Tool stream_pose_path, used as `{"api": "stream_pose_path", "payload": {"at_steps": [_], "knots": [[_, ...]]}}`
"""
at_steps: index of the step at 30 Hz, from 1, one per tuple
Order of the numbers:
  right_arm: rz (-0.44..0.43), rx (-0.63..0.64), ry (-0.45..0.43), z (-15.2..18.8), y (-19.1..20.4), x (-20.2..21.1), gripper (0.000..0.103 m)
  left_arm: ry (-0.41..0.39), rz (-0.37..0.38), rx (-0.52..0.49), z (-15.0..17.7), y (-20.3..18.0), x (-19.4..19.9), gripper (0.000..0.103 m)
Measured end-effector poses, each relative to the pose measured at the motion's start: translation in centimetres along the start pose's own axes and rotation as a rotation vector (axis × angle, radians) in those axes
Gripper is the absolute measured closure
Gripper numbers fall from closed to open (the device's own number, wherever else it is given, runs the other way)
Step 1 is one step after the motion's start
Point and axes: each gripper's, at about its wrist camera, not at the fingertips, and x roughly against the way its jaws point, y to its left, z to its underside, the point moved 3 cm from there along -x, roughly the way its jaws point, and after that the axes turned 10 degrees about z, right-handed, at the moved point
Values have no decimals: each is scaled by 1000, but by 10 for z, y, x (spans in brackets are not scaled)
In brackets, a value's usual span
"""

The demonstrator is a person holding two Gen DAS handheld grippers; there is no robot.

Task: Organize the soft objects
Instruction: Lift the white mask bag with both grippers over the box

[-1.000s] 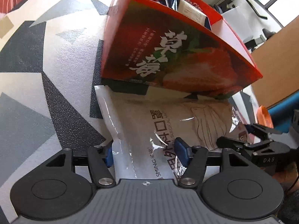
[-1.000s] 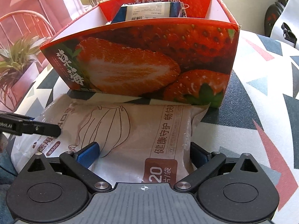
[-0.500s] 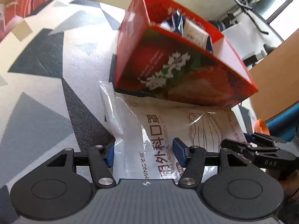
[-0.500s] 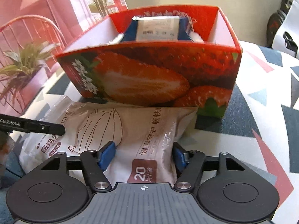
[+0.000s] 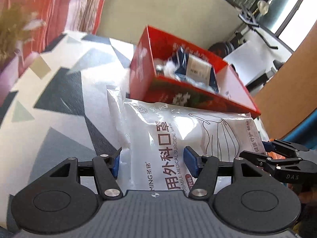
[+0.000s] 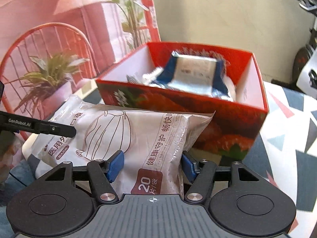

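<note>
A white plastic pack of surgical masks point(image 5: 178, 130) point(image 6: 138, 130) hangs lifted above the patterned tabletop, in front of a red strawberry-print box point(image 5: 142, 67) point(image 6: 218, 123). My left gripper point(image 5: 152, 161) is shut on the pack's left end, its blue pads pressing the plastic. My right gripper point(image 6: 151, 164) is shut on the other end, near the "20" label. Each gripper shows in the other's view: the right one point(image 5: 277, 158), the left one point(image 6: 49, 128). Inside the box lies a blue and white packet point(image 5: 196, 69) point(image 6: 196, 73) among white soft things.
The table carries a cloth point(image 5: 59, 91) with grey, black and white triangles. A red chair point(image 6: 49, 39) and potted plants point(image 6: 45, 75) stand beyond its left edge. A wooden panel point(image 5: 287, 91) rises at the right, with office equipment behind the box.
The right jaws closed onto the pack. Both grippers rose with the pack, lifting it off the cloth, and the box's open top came into view.
</note>
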Motion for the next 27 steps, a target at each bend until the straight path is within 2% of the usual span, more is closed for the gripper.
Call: {"api": "stream_pose_path", "payload": {"at_steps": [6, 9, 17, 22, 27], "knots": [[1, 5, -65, -17, 1, 12, 43, -77, 17, -10, -20, -13, 16, 40], [10, 6, -78, -24, -3, 14, 44, -88, 12, -35, -30, -22, 15, 40], [47, -37, -119, -44, -23, 21, 43, -122, 30, -123, -61, -50, 5, 40], [67, -48, -153, -59, -41, 22, 43, -139, 75, -129, -80, -57, -4, 40], [103, -47, -168, -80, -63, 9, 43, -144, 76, -163, -107, -70, -25, 40]]}}
